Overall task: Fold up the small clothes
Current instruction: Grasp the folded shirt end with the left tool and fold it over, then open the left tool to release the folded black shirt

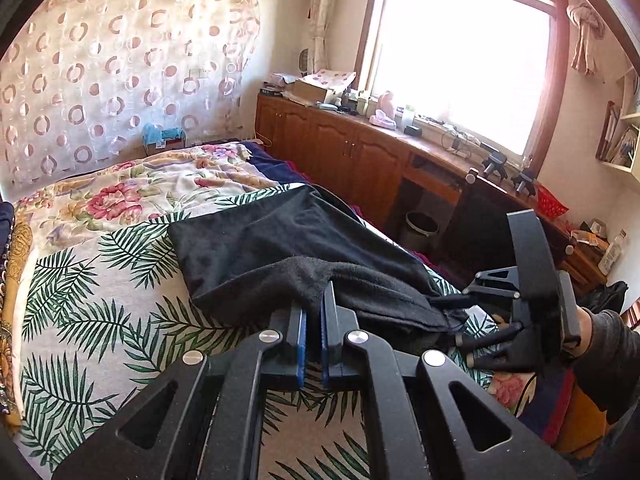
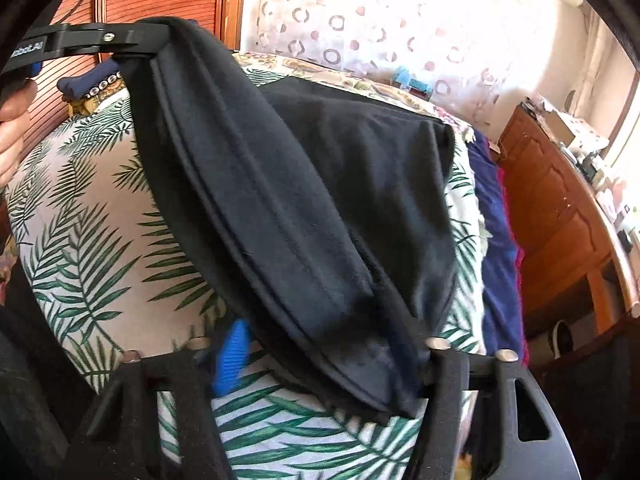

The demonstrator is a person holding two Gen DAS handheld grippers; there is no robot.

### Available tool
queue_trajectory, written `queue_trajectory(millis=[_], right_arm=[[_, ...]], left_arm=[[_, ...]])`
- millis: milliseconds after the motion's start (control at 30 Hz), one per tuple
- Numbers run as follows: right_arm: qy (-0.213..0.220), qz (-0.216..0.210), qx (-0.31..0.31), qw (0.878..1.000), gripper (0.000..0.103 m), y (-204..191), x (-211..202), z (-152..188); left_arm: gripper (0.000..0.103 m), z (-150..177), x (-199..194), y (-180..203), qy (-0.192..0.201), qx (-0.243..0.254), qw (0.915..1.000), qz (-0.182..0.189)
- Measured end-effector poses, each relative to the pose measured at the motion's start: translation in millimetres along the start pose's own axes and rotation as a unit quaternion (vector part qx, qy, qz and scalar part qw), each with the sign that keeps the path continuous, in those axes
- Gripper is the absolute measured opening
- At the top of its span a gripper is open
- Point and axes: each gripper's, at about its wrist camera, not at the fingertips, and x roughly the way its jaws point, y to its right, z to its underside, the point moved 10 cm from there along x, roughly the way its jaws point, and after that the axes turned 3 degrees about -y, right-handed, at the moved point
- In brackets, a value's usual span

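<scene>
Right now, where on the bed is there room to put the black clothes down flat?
There is bare room on the palm-leaf sheet, between the black garment and the bed's near edge, and left toward the floral quilt. It is crowded where the garment hangs between the left gripper and right gripper. The cabinet top under the window is cluttered.

Palm-print bed (image 1: pixel 100 280), black garment (image 1: pixel 260 248) on it

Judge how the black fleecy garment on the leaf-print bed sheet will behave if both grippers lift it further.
Probably floppy: the black fleecy garment drapes and sags from the left gripper, shut on its edge. Likely light, since that thin pinch seems to carry the raised part. Its fuzzy nap probably resists slipping, but loose layers near the right gripper may spill onto the leaf-print bed sheet.
</scene>
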Motion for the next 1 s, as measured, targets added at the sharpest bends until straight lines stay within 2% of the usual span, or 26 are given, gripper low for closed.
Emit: queue_trajectory(millis=[67, 100, 300, 500, 667, 800, 900, 967, 1000], right_arm=[[0.007, -0.003, 0.004, 1.0, 0.012, 7, -3, -9], [0.018, -0.001, 0.003, 1.0, 0.01, 12, -7, -16], [0.081, 0.02, -0.004, 0.997, 0.009, 39, -26, -73], [0.119, 0.024, -0.003, 0.993, 0.008, 51, -16, -124], [0.123, 0.021, -0.004, 0.992, 0.008, 62, 12, -146], [0.116, 0.018, -0.002, 0.993, 0.008, 66, 36, -151], [0.111, 0.021, -0.006, 0.994, 0.008, 72, 52, -160], [0.108, 0.025, -0.012, 0.994, 0.008, 74, 57, -167], [0.108, 0.026, -0.012, 0.994, 0.008, 75, 61, -170]], left_arm=[[0.006, -2, 0, -3, 0.002, 0.0, 1.0, -0.005], [0.006, -4, 0, -5, 0.003, 0.001, 1.0, -0.009], [0.006, -14, 11, -28, 0.007, -0.011, 0.9994, -0.032], [0.006, -29, 23, -52, 0.013, -0.02, 0.9981, -0.057], [0.006, -37, 42, -74, 0.004, -0.021, 0.9973, -0.07], [0.011, -41, 53, -86, 0.0, -0.02, 0.9969, -0.076], [0.026, -45, 56, -92, 0.003, -0.019, 0.996, -0.087], [0.058, -50, 56, -99, 0.009, -0.026, 0.9956, -0.089], [0.064, -51, 56, -101, 0.011, -0.03, 0.9956, -0.088]])
